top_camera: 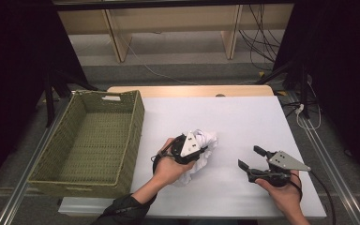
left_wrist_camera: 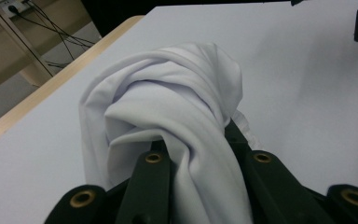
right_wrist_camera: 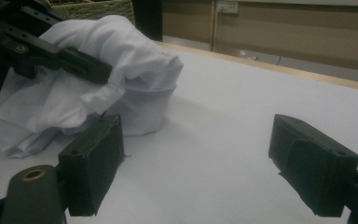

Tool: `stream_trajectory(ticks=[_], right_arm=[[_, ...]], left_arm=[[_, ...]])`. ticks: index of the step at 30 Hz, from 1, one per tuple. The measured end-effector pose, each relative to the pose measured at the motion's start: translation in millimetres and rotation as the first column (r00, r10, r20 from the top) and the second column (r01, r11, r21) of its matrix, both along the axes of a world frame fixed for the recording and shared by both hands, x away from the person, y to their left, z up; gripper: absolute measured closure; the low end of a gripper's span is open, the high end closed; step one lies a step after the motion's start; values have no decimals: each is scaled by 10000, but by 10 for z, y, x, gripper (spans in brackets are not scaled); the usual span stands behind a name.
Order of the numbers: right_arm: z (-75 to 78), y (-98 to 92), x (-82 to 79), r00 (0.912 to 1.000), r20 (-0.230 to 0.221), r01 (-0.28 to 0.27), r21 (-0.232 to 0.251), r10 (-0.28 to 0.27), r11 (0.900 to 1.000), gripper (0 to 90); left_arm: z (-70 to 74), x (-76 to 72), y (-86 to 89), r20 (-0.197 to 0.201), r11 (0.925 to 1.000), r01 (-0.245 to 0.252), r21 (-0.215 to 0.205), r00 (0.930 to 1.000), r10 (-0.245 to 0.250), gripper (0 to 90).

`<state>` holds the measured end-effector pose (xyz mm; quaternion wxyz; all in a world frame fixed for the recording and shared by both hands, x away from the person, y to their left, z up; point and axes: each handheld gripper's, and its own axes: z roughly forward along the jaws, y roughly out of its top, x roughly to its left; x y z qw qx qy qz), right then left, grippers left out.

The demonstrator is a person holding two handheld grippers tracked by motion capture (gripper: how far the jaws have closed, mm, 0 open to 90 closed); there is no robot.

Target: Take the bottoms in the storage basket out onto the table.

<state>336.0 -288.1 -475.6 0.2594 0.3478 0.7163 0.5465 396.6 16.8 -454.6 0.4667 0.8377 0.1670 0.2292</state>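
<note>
A crumpled white cloth (top_camera: 207, 140) lies bunched near the middle of the white table (top_camera: 243, 117). My left gripper (top_camera: 200, 151) is shut on the cloth, and a thick fold of the cloth (left_wrist_camera: 168, 93) runs down between its two black jaws. From the right gripper view the cloth (right_wrist_camera: 135, 70) sits to the upper left, with the left gripper (right_wrist_camera: 95, 72) pressed into it. My right gripper (top_camera: 249, 157) hovers over bare table to the right of the cloth. It is open, and nothing sits between the right gripper's (right_wrist_camera: 198, 163) pads.
A green woven basket (top_camera: 138, 119) stands at the table's left side, its wall close to the left hand. The basket (right_wrist_camera: 93, 8) peeks out behind the cloth. Wooden table legs (top_camera: 117, 37), floor cables (top_camera: 258, 42) and dark stands lie beyond the table's far edge.
</note>
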Motion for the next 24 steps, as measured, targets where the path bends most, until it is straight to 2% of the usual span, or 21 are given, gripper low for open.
stream_trajectory(ticks=[13,24], right_arm=[[0,-1,-1,10000,-3,9,-9,-9,10000,189],[-1,0,0,10000,-37,10,-31,-10,10000,189]], left_arm=[[-231,35,-73,-592,9991,9,414,9982,15,760],[-258,54,-78,-959,9988,-25,482,9954,71,709]])
